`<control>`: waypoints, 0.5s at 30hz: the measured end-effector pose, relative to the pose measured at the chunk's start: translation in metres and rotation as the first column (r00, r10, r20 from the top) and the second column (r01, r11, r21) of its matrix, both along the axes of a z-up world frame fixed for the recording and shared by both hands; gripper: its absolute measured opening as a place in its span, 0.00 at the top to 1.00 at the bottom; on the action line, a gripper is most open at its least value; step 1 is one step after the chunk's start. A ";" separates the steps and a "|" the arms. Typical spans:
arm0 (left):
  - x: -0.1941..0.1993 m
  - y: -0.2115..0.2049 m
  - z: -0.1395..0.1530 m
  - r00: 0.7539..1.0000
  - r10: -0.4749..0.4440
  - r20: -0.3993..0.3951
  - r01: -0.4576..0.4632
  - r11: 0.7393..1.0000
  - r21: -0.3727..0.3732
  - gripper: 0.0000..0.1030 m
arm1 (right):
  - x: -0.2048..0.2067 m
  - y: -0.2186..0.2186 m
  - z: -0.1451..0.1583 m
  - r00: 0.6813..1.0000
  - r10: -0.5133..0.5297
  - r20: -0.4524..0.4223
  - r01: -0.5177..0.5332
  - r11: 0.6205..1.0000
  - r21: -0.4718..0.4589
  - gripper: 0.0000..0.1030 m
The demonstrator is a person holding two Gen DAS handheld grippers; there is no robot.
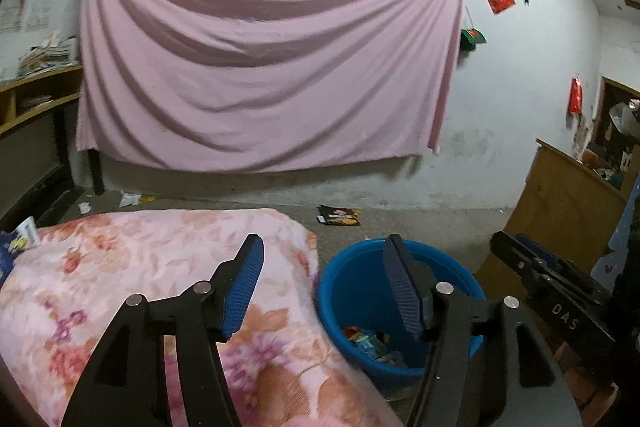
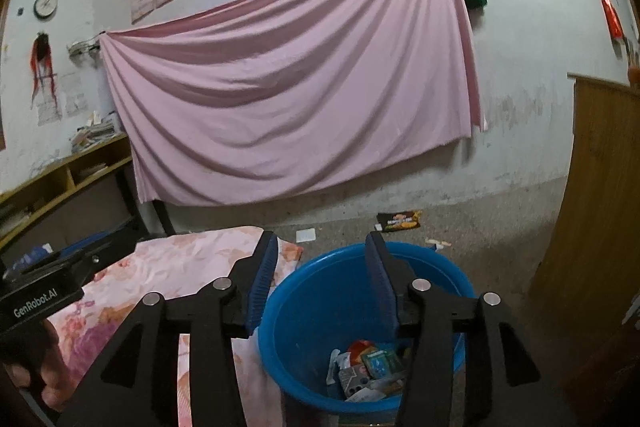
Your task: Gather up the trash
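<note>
Left gripper (image 1: pixel 322 283): jaws spread wide, nothing between the blue pads, hanging over the gap where the bed meets the bucket.
Right gripper (image 2: pixel 322 281): open as well, a bit narrower, empty, poised above the bucket's near rim.
Bucket (image 2: pixel 316 307): blue, on the floor tight against the bed's corner; in the left view it sits at 5 o'clock.
Trash in bucket (image 2: pixel 370 367): a heap of crumpled wrappers and small packets lying at the bottom, red, green and grey among them.
Wrapper (image 2: pixel 400 220): dark with orange print, flat on the floor near the wall, at 1 o'clock past the bucket, well apart from both grippers.
Paper scrap (image 2: pixel 306 235): white, on the floor just beyond the bed's far corner.
Small scraps (image 2: pixel 436 243): pale bits on the floor right of the bucket's far rim.
Bed (image 1: pixel 132 259): floral pink blanket, at 7 o'clock in both views.
Sheet (image 1: pixel 260 67): pink, pinned across the far wall at 12 o'clock.
</note>
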State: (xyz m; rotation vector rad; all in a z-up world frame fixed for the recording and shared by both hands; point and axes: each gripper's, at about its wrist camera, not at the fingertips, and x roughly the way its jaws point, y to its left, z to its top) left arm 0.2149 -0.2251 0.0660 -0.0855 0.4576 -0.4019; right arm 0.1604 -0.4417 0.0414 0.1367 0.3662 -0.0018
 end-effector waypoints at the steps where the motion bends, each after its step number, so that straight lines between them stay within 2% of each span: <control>1: -0.006 0.006 0.000 1.000 0.012 0.005 -0.012 1.000 0.000 0.43 | -0.004 0.003 0.000 1.000 -0.002 0.009 0.002 1.000 -0.009 0.53; 3: -0.018 0.016 0.000 0.999 0.033 0.020 -0.033 0.999 -0.004 0.33 | -0.014 0.010 0.001 0.999 -0.006 0.033 0.007 1.000 -0.028 0.51; 5: -0.031 0.028 0.001 0.997 0.053 0.049 -0.051 0.998 -0.027 0.19 | -0.026 0.017 0.003 0.998 -0.014 0.065 0.017 0.999 -0.047 0.42; 6: -0.039 0.034 0.002 0.996 0.060 0.064 -0.058 0.998 -0.039 0.17 | -0.032 0.019 0.003 0.997 -0.018 0.080 0.022 0.998 -0.052 0.29; 7: -0.047 0.040 0.003 0.994 0.071 0.079 -0.068 0.997 -0.046 0.14 | -0.041 0.021 0.003 0.994 -0.023 0.106 0.029 0.998 -0.055 0.23; 10: -0.066 0.054 0.005 0.988 0.104 0.114 -0.098 0.994 -0.055 0.03 | -0.061 0.028 0.005 0.987 -0.032 0.159 0.042 0.997 -0.059 0.20; 12: -0.082 0.064 0.006 0.984 0.115 0.135 -0.108 0.992 -0.063 0.02 | -0.075 0.032 0.004 0.980 -0.031 0.194 0.043 0.998 -0.055 0.16; 15: -0.100 0.075 0.005 0.981 0.123 0.150 -0.117 0.992 -0.054 0.02 | -0.097 0.042 0.005 0.965 -0.036 0.262 0.059 0.995 -0.081 0.01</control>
